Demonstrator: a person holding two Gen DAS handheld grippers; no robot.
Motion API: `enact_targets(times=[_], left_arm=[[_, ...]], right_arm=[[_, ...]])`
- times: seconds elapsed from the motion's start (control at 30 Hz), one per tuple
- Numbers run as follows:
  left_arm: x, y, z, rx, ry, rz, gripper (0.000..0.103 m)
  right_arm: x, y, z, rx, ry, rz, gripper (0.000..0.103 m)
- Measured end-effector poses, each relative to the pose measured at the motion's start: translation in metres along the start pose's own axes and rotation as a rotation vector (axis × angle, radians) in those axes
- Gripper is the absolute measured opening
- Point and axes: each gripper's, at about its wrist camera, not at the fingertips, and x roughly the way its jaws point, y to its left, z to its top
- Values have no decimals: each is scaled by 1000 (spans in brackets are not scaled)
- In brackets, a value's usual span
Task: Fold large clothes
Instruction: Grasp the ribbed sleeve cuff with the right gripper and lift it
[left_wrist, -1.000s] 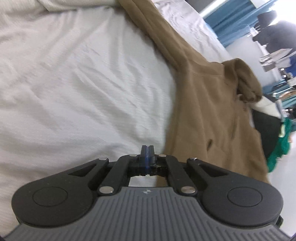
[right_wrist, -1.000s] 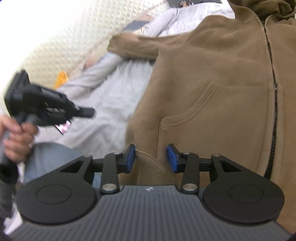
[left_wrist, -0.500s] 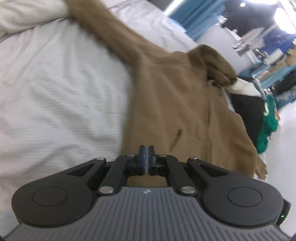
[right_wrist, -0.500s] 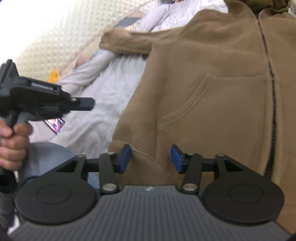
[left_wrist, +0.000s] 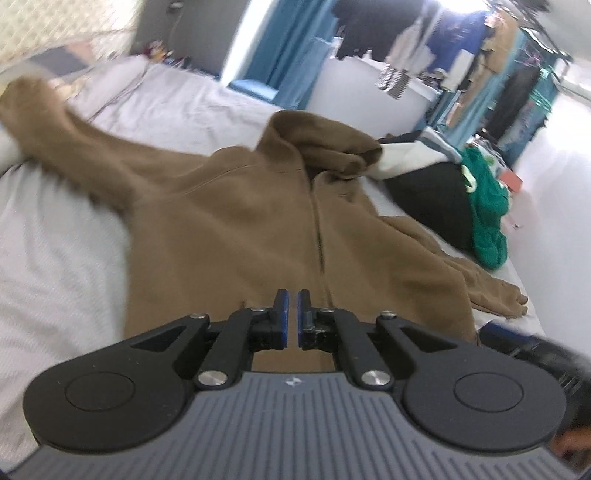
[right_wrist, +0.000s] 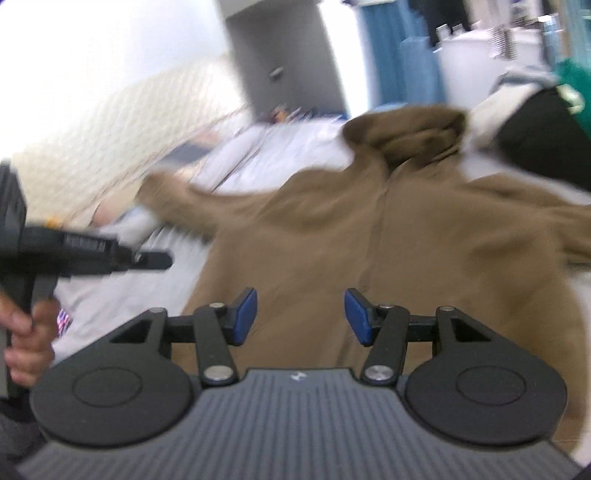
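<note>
Left wrist view: the left gripper (left_wrist: 291, 317) has its jaws closed, blue pads nearly together, nothing between them. It hangs above the lower front of the brown hoodie (left_wrist: 236, 221), which lies spread face up on the white bed (left_wrist: 55, 258). The zipper (left_wrist: 319, 236) runs from the hem toward the hood (left_wrist: 321, 144), which is bunched at the far end. One sleeve (left_wrist: 62, 147) stretches out to the left, blurred; the other sleeve (left_wrist: 476, 280) lies to the right, its cuff near the bed's edge. Past the hood sit a black garment (left_wrist: 432, 199) and a green one (left_wrist: 487, 214). Blue curtains (left_wrist: 291, 55) and hanging clothes fill the back of the room.

Right wrist view: the right gripper (right_wrist: 301, 314) has its jaws apart, with nothing between the pads; it hovers above the hoodie (right_wrist: 424, 266) near the hem. The picture is blurred. The hood (right_wrist: 406, 133) lies far off, one sleeve (right_wrist: 195, 199) reaching left across the bed (right_wrist: 288, 147). At the left edge a hand (right_wrist: 26, 339) holds the left gripper (right_wrist: 151, 260), which points right toward the hoodie's edge; from here I cannot tell how its jaws stand.
</note>
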Motion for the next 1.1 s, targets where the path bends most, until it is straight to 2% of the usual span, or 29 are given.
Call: enact_targets(times=[0.07,0.17,0.3,0.5,0.6,0.77,1.0,1.1], left_arm=[[13,-13,2,17,7,-11,14],[43,-29,1,55,22,-4,19],[95,-28,-9,56,81,15,20],[161,-13,-31,71,160,58,20],[183,-7,-37,84,170,68,20],[203,-3,-38,105,163,86,20],[214,6,-37,33,159,104,20],[217,9,-34,-3,145,121,20]], right_arm=[[-20,-25,10,41,-51,-52,56],[-45,-68,25,101,-118,-157,56],[-58,-142,32,220,-157,-277,56],[-40,-265,9,433,-142,-411,57],[-28,-319,-5,563,-176,-439,82],[-8,-404,-27,724,-245,-484,81],[20,-510,-41,898,-390,-528,80],[26,-544,-37,920,-461,-542,80]])
